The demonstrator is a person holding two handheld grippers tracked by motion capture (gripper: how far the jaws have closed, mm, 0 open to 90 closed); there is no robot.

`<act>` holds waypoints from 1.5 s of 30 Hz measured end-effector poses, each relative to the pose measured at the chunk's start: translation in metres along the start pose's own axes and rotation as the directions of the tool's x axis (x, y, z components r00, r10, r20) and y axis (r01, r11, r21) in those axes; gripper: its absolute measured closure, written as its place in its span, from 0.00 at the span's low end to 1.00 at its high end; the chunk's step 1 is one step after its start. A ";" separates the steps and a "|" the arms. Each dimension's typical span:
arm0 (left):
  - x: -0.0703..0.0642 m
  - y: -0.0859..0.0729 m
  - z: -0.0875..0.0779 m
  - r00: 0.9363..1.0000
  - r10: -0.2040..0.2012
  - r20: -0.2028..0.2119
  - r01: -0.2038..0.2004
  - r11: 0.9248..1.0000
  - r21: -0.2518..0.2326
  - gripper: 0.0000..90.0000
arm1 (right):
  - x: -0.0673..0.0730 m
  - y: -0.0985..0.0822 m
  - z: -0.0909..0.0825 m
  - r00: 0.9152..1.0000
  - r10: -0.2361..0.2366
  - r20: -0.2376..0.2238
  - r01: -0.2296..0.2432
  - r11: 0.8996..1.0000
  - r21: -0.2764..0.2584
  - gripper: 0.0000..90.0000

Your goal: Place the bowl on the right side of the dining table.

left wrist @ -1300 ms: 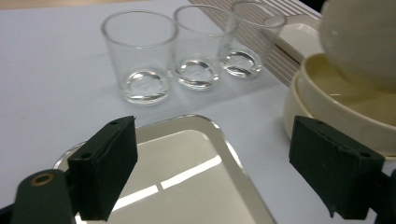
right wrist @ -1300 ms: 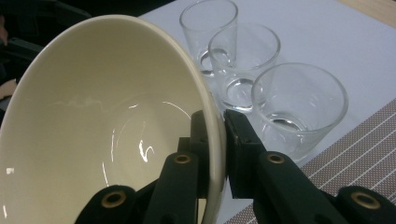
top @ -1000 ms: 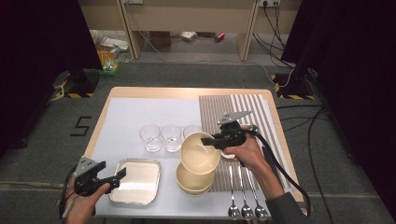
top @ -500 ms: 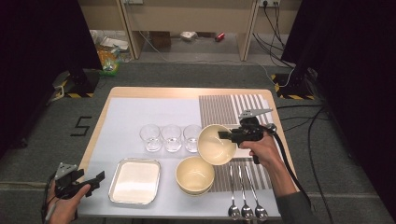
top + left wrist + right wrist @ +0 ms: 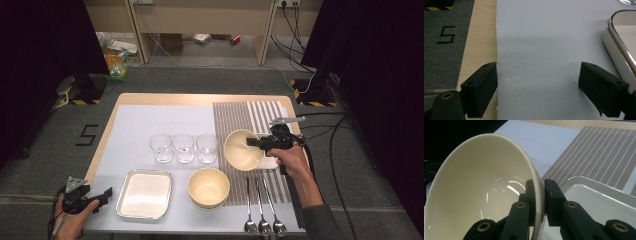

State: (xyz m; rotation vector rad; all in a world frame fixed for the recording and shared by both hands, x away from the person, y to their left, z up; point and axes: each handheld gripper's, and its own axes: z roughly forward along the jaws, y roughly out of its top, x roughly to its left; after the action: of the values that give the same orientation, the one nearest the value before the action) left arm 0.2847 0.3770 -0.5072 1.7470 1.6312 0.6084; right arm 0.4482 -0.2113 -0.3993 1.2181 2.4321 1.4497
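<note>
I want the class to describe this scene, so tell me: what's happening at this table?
A person is laying out tableware. The right gripper pinches the rim of a cream bowl, tilted above the striped mat beside a white tray. The left gripper hangs open at the table's near left corner, beside another tray. Three glasses, stacked bowls and three spoons are on the table.

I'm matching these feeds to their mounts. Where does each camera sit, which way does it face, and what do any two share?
High view: above the person's side, facing forward and down on the table; both forearms, left gripper, right gripper.
Left gripper view: on the left gripper, facing the mat; open jaws.
Right gripper view: on the right gripper, facing the bowl whose rim it grips.
Shared: high and right gripper views show the bowl.
</note>
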 end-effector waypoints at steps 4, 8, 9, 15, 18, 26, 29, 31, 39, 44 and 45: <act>0.001 -0.002 0.000 1.000 -0.005 0.005 0.005 1.000 -0.008 0.16 | -0.009 -0.005 -0.002 0.999 0.030 0.012 -0.030 0.999 -0.012 0.91; 0.000 -0.003 0.000 1.000 0.001 0.002 -0.001 1.000 -0.017 0.16 | -0.018 -0.010 -0.006 0.998 0.056 0.029 -0.055 0.998 -0.017 0.91; -0.001 -0.004 0.000 1.000 0.003 -0.005 -0.003 1.000 -0.026 0.16 | -0.021 -0.011 -0.006 0.998 0.062 0.031 -0.062 0.998 -0.019 0.91; -0.004 -0.005 -0.006 0.999 0.032 -0.017 -0.032 0.999 -0.017 0.16 | -0.036 -0.018 -0.011 0.993 0.098 0.061 -0.097 0.995 -0.024 0.90; -0.005 -0.006 -0.007 0.999 0.041 -0.019 -0.041 0.999 -0.015 0.16 | -0.043 -0.021 -0.011 0.990 0.121 0.076 -0.120 0.993 -0.017 0.90; -0.011 -0.006 -0.010 0.997 0.075 0.001 -0.075 0.997 -0.012 0.18 | -0.063 -0.030 -0.013 0.978 0.175 0.114 -0.173 0.985 -0.024 0.90; -0.013 -0.008 -0.007 0.997 0.079 -0.007 -0.079 0.997 -0.024 0.16 | -0.068 -0.032 -0.011 0.975 0.182 0.128 -0.182 0.983 -0.014 0.90; -0.016 -0.008 -0.006 0.996 0.086 -0.021 -0.087 0.996 -0.026 0.16 | -0.071 -0.033 -0.008 0.971 0.196 0.135 -0.196 0.981 -0.012 0.90; -0.015 -0.009 -0.006 0.996 0.085 -0.012 -0.086 0.996 -0.031 0.16 | -0.079 -0.034 0.000 0.964 0.215 0.158 -0.217 0.976 0.000 0.90; -0.015 -0.009 -0.006 0.996 0.086 -0.015 -0.086 0.996 -0.030 0.16 | -0.083 -0.035 0.006 0.958 0.218 0.185 -0.225 0.974 0.015 0.90; -0.015 -0.009 -0.006 0.996 0.086 -0.015 -0.087 0.996 -0.029 0.16 | -0.083 -0.036 0.007 0.956 0.218 0.195 -0.227 0.974 0.022 0.90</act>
State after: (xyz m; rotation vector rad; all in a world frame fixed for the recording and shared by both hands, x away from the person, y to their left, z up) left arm 0.2724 0.3631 -0.5083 1.8028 1.5547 0.6834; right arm 0.4873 -0.2692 -0.4577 1.6060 2.2716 1.2613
